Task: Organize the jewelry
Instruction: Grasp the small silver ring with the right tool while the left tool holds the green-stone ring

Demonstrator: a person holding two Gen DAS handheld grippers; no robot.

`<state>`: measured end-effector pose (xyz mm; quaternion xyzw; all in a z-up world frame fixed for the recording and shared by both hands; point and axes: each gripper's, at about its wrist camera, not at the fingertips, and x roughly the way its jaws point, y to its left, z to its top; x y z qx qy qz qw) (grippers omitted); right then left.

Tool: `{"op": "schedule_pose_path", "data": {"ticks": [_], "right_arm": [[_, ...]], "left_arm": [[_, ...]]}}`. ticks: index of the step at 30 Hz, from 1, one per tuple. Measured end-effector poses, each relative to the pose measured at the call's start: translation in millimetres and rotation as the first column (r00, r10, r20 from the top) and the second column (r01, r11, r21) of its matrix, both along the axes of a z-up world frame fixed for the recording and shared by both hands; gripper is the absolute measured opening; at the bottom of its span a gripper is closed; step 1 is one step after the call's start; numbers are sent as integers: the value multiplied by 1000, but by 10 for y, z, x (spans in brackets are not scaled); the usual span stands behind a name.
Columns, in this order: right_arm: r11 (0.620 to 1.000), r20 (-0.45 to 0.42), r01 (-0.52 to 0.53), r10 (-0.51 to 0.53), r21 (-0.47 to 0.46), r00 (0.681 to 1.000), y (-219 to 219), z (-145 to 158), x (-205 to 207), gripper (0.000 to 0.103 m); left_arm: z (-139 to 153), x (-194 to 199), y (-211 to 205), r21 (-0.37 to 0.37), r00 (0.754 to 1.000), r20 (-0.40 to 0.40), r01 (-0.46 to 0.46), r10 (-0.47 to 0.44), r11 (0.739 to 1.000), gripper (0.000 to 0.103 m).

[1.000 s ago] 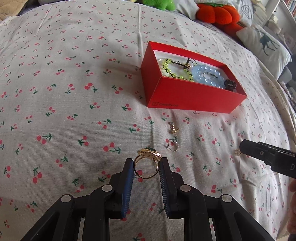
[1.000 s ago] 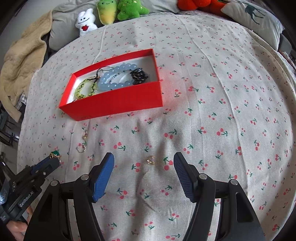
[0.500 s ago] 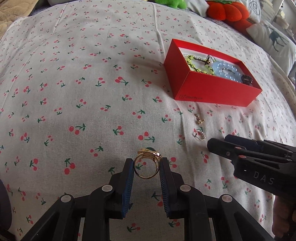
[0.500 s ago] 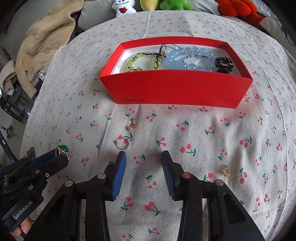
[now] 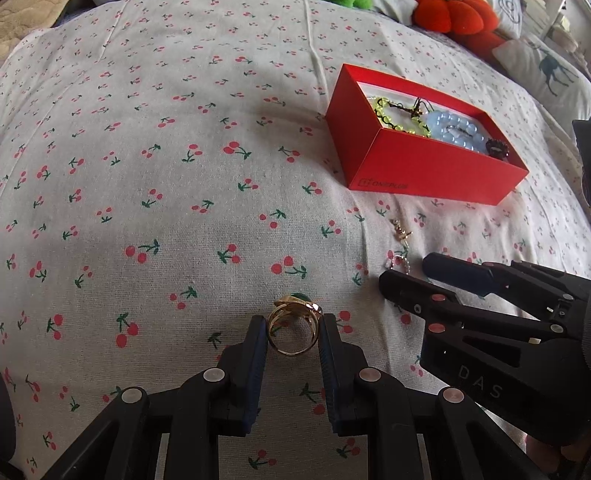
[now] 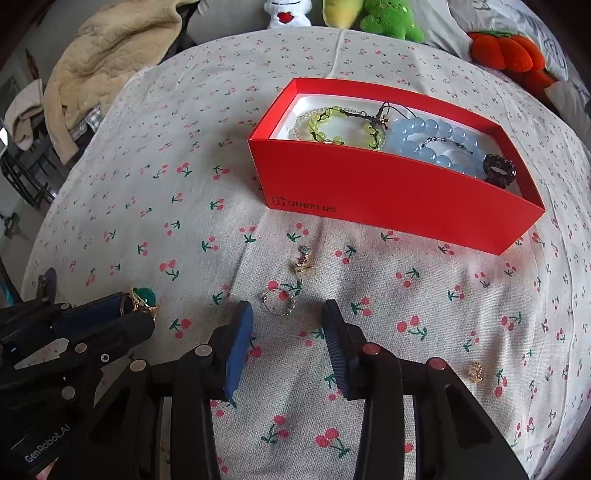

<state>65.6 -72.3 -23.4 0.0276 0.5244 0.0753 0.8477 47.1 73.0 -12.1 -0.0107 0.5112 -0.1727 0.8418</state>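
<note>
1. Left-wrist view: your left gripper point(image 5: 293, 334) has its jaws clenched on a gold ring with a green stone point(image 5: 293, 325), the band pinched between the blue pads and the stone facing away, above the cherry-print bedsheet point(image 5: 166, 184).
2. At two o'clock from the ring, the red box point(image 5: 424, 173) sits open on the sheet, holding a yellow-green bead bracelet point(image 5: 402, 114), a pale blue bead bracelet point(image 5: 456, 133) and a dark beaded ring point(image 5: 496, 147).
3. Right-wrist view: your right gripper point(image 6: 286, 345) hangs with its jaws released, gripping nothing, fingertips on either side of a thin wire hoop ring point(image 6: 277, 304) lying on the sheet at twelve o'clock.
4. Just beyond the hoop, also at twelve o'clock, lies a small gold charm with a pink stone point(image 6: 303, 262), between the hoop and the box's front wall.
5. At four o'clock from the right gripper, a small gold earring point(image 6: 475, 371) lies alone on the sheet, well apart from the others.
6. Plush toys point(image 6: 391, 18) line the far edge of the bed.
</note>
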Motion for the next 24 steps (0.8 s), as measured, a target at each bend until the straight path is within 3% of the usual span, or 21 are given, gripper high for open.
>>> {"op": "schedule_pose_path", "data": {"ticks": [8, 15, 20, 24], "right_arm": [[999, 14, -35, 35, -5, 999, 49, 14, -18, 21], [999, 18, -38, 38, 4, 999, 64, 18, -30, 15], [999, 16, -38, 38, 25, 999, 23, 23, -55, 1], [998, 7, -54, 53, 28, 999, -24, 57, -153, 0]], "left_arm": [[-6, -7, -23, 5, 1000, -1, 2, -2, 1000, 22], [-13, -4, 1, 4, 1000, -4, -10, 10, 1000, 22], [-20, -3, 10, 2, 1000, -5, -12, 12, 1000, 22], [-26, 0, 32, -1, 1000, -6, -19, 19, 1000, 22]]}}
